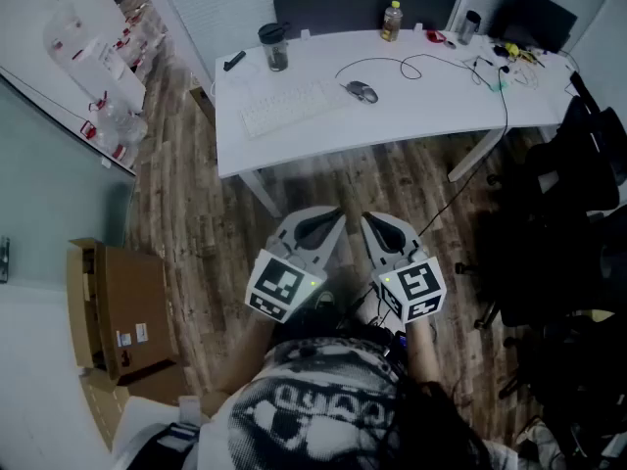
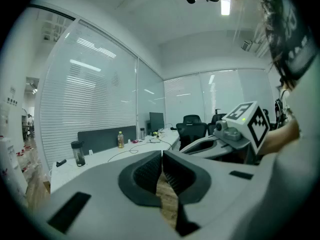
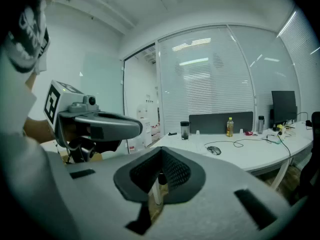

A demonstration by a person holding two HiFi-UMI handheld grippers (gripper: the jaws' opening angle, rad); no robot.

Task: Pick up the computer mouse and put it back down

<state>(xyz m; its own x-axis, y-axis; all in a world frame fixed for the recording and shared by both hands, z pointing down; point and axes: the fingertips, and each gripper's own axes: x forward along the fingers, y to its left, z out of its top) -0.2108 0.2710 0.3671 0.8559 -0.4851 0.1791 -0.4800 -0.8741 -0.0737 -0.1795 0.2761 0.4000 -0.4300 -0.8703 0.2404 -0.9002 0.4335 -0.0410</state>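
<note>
Computer mouse [image 1: 361,91] lies on the desk [image 1: 431,116]. Short of the desk, left gripper [image 1: 331,217] and right gripper [image 1: 371,221] sit closed, empty

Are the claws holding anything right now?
Nothing. The left claw and the right claw are both shut and empty; the mouse lies on the white desk.

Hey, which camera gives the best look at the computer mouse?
The head view: it looks down on the mouse, whole, beside the keyboard on the white desk. The right gripper view shows it small and low-angled. In the left gripper view I can't make it out.
</note>
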